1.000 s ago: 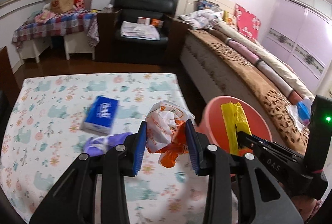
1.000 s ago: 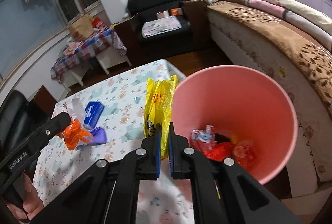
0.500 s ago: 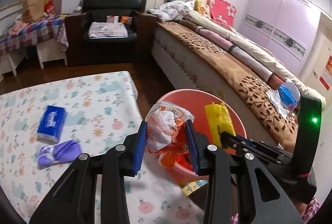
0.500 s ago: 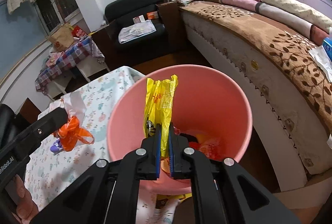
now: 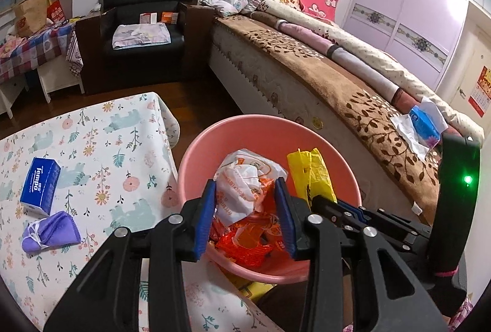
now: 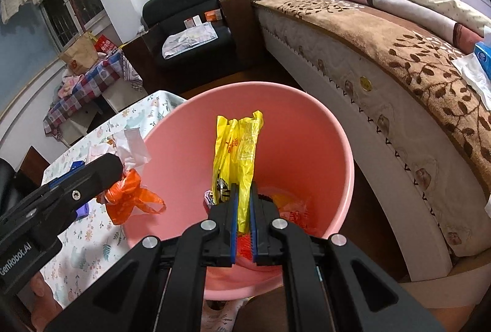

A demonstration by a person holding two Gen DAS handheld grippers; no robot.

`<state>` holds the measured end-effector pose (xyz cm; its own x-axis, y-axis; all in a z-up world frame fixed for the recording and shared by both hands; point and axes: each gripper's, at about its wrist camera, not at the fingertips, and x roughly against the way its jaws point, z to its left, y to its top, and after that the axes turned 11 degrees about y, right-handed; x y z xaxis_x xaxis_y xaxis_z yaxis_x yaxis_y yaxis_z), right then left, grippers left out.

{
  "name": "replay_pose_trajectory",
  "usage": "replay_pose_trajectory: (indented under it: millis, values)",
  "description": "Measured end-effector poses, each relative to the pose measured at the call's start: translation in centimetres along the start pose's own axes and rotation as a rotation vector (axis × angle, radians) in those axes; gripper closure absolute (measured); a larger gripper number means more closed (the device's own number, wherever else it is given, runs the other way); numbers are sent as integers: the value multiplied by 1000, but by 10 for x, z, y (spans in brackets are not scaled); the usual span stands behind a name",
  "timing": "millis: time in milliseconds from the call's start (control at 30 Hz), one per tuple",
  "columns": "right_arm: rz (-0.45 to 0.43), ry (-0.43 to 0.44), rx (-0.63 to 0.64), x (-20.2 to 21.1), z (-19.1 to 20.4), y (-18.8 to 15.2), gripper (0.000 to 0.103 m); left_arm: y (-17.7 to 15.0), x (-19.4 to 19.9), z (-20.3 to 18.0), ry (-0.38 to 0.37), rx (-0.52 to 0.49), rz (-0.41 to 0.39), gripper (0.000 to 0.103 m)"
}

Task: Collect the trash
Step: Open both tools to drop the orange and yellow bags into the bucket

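While its jaws are opening, the left gripper point(image 5: 247, 206) has a crumpled white-and-orange plastic bag point(image 5: 245, 193) between its blue pads, hanging over the mouth of the pink bin point(image 5: 199, 154). Whether the pads press on the bag is hard to tell, since it fills the whole gap. Beside it, also above the bin, the right gripper point(image 6: 242, 212) is clamped tight on a yellow plastic bag point(image 6: 236, 147), which stands up from the fingertips over the bin's middle. More wrappers lie at the bin's bottom (red and orange, mostly hidden behind both tools). Left of the bin, on the floral tablecloth point(image 5: 101, 154), lie a blue tissue pack point(image 5: 40, 184) and a purple cloth point(image 5: 52, 232), well apart from either tool. The bin's near rim is cut off by the gripper bodies in both views.
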<state>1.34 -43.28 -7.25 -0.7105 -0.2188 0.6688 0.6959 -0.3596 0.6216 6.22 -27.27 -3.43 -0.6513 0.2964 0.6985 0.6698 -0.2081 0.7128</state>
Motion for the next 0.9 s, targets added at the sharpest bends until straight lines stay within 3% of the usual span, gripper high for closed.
replay_pose_trajectory:
  millis: [133, 200, 267, 400, 500, 900]
  values:
    - [5, -2, -4, -3, -4, -1, 97, 0, -4, 0, 12, 2, 17, 58]
    - [1, -4, -6, -3, -6, 0, 97, 0, -4, -1, 11, -1, 20, 47]
    - [-8, -4, -5, -2, -7, 0, 97, 0, -3, -3, 13, -8, 15, 44]
    - [-17, -1, -5, 1, -8, 0, 89, 0, 0, -6, 18, -21, 3, 43]
    - [-32, -6, 0, 4, -8, 1, 74, 0, 4, -8, 17, -26, -7, 43]
    - [-57, 0, 27, 20, 5, -2, 73, 0, 27, -10, 21, -39, -49, 43]
